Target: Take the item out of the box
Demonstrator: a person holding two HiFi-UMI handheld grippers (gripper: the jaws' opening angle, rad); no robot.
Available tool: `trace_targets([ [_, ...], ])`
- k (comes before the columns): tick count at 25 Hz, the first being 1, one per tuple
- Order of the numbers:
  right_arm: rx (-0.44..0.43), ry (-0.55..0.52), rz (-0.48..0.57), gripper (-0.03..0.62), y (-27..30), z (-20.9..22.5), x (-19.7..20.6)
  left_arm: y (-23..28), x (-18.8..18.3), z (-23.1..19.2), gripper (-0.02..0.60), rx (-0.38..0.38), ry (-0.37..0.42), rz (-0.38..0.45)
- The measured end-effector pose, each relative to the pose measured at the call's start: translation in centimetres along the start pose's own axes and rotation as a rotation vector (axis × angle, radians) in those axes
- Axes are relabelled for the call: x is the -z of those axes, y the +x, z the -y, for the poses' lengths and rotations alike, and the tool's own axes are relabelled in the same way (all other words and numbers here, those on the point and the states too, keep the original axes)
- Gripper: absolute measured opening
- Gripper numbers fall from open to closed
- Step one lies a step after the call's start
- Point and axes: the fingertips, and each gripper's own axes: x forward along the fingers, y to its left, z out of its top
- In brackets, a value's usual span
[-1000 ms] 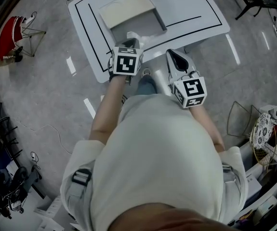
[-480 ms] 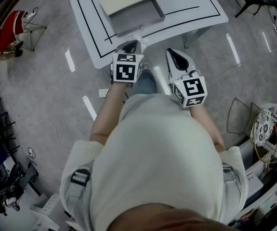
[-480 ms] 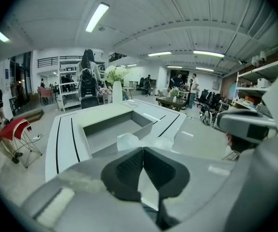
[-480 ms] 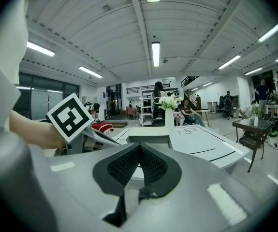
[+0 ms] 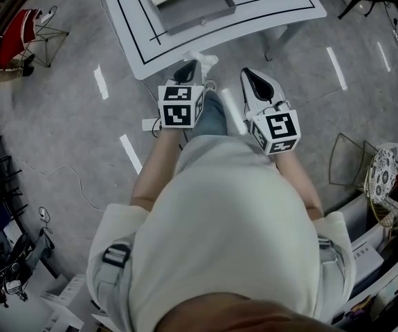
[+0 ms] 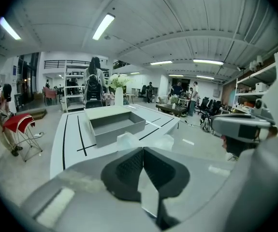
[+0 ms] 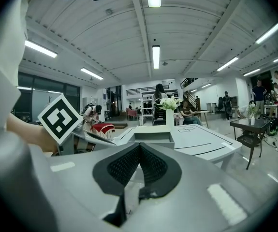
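An open grey box stands on the white table with black lines, at the top of the head view. The inside of the box looks bare in the left gripper view. My left gripper is off the table's near edge, shut on a crumpled clear plastic item. The plastic bulges out on both sides of the left gripper's tips. My right gripper hangs beside it, shut, with nothing between its jaws. From the right gripper the box lies straight ahead.
A red folding stand is on the floor at the left, a wire basket at the right. Cables trail over the floor at the left. A vase of white flowers stands on the table beyond the box. People move about in the background.
The left gripper has drawn back from the box toward the body with the plastic item in it. The table has slid toward the top of the head view. The right gripper has barely moved.
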Motion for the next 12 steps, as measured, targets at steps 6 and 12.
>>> trace_targets([
  [6, 0.005, 0.011, -0.007, -0.003, -2.4, -1.1, 1.1, -2.5, 1.7, 1.5, 0.003, 0.006, -0.033, 0.054],
  [12, 0.004, 0.032, -0.018, -0.003, -4.3, -2.4, 2.1, -5.0, 3.5, 3.1, 0.003, 0.015, -0.053, 0.090],
])
